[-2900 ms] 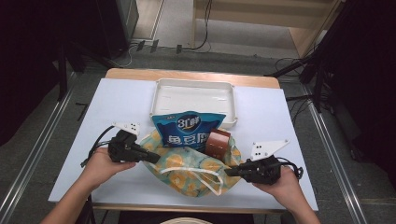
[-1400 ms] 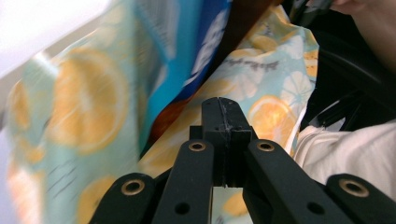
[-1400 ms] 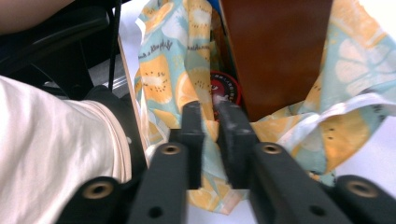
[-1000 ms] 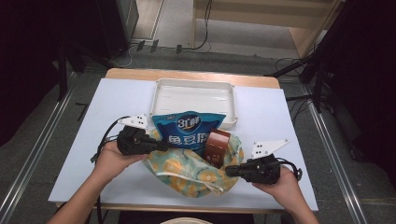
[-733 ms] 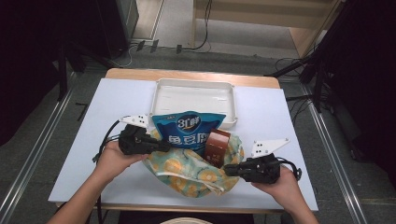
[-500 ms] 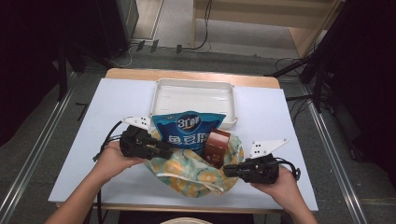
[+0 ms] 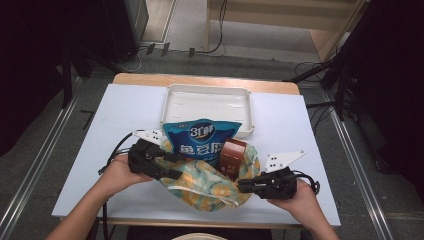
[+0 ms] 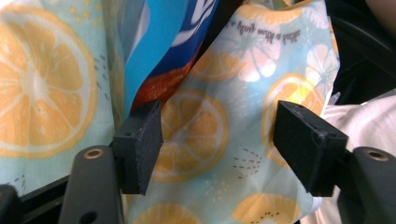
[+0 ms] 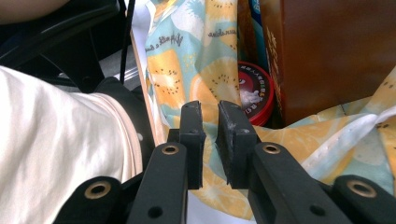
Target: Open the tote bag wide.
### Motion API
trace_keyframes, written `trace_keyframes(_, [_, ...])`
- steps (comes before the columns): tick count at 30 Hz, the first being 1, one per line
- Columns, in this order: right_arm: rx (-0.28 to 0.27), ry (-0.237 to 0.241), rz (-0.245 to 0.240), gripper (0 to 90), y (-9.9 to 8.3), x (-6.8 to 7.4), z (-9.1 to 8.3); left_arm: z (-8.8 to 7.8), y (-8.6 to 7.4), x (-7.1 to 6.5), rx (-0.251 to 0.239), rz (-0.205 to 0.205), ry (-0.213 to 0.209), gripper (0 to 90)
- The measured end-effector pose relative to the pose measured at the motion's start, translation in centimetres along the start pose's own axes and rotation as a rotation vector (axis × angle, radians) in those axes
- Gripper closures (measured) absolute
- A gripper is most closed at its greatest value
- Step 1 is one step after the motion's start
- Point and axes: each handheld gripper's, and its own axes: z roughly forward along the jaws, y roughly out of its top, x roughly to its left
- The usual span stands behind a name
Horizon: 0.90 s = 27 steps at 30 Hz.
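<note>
We see a pale tabletop with a white tray at its far middle, and nearer us a lemon-print cloth bag lying open between both hands. A blue snack pouch stands in the bag's far side, its top leaning against the tray's near rim, and a brown box stands just right of the pouch inside the bag. In the right gripper view we also make out a small red tin lying in the bag beside the box. The left tongs sit at the bag's left edge; in the left gripper view the left tongs stand wide, having just been opening, with the bag's cloth lying between the jaws. The left jaw seems to touch the fabric while the right jaw stands clear of it, so nothing is gripped there. The right tongs lie at the bag's right near edge, pointing leftwards into it. In the right gripper view the right tongs are narrow, with a thin gap left after easing open slightly; the bag's cloth lies under and behind the jaws, and we cannot tell whether a fold of it is pinched in that gap. A white strap of the bag trails across its near side.
</note>
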Motion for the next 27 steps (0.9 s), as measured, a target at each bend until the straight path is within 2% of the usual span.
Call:
trace_keyframes(7, [-0.012, 0.006, 0.002, 73.5, 0.1, 0.1, 0.3, 0.1, -0.5, 0.4, 0.032, -0.044, 0.006, 64.4])
trace_keyframes(9, [-0.015, 0.006, 0.003, 70.8, 0.0, 0.1, 0.4, 0.2, -0.6, 0.4, 0.041, -0.053, -0.003, 72.4])
trace_keyframes(13, [-0.028, -0.004, 0.004, 63.7, 0.0, 0.0, 0.7, 0.4, -0.7, 0.4, 0.066, -0.052, -0.017, 88.3])
trace_keyframes(19, [-0.029, -0.018, -0.004, 54.9, 0.1, 0.0, 1.4, -0.2, -0.7, 0.0, 0.045, -0.075, -0.04, 90.0])
trace_keyframes(23, [-0.022, -0.008, -0.004, 53.4, 0.2, 0.0, 2.1, -0.9, -0.9, -0.6, 0.012, -0.059, -0.065, 90.0])
trace_keyframes(25, [-0.009, -0.007, -0.012, 58.7, 0.3, 0.1, 2.6, -1.3, -1.0, -0.9, 0.001, -0.056, -0.083, 90.0])
trace_keyframes(26, [-0.003, -0.005, -0.019, 69.3, 0.3, 0.2, 2.7, -1.5, -1.2, -1.1, -0.006, -0.056, -0.087, 90.0])
trace_keyframes(27, [0.002, 0.003, -0.026, 76.1, 0.4, 0.3, 2.8, -1.7, -1.3, -1.2, -0.007, -0.056, -0.096, 90.0])
